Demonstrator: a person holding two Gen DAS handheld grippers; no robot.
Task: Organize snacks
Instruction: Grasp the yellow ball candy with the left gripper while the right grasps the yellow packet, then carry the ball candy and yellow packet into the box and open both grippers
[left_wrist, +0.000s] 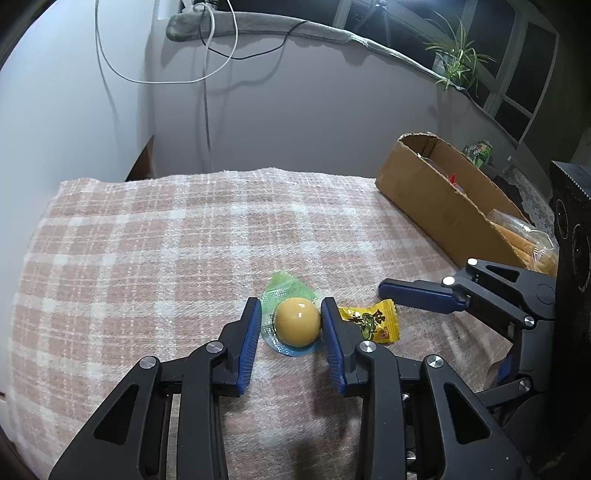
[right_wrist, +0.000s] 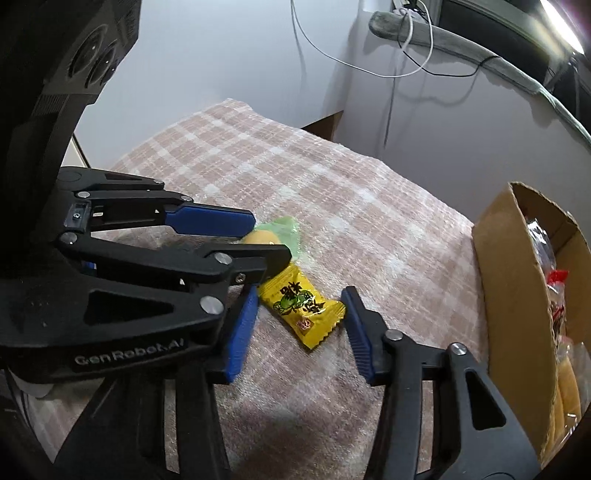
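Note:
A yellow jelly cup with a green-blue foil rim lies on the pink plaid blanket. My left gripper is open, its blue fingers on either side of the cup; its right pad is at the cup's edge. A yellow candy packet lies just right of it. In the right wrist view my right gripper is open and straddles the candy packet; the left gripper crosses in front and half hides the jelly cup.
A cardboard box holding wrapped snacks stands at the blanket's right edge; it also shows in the right wrist view. Wall, hanging cables and a windowsill plant lie behind. The blanket drops off at left and back.

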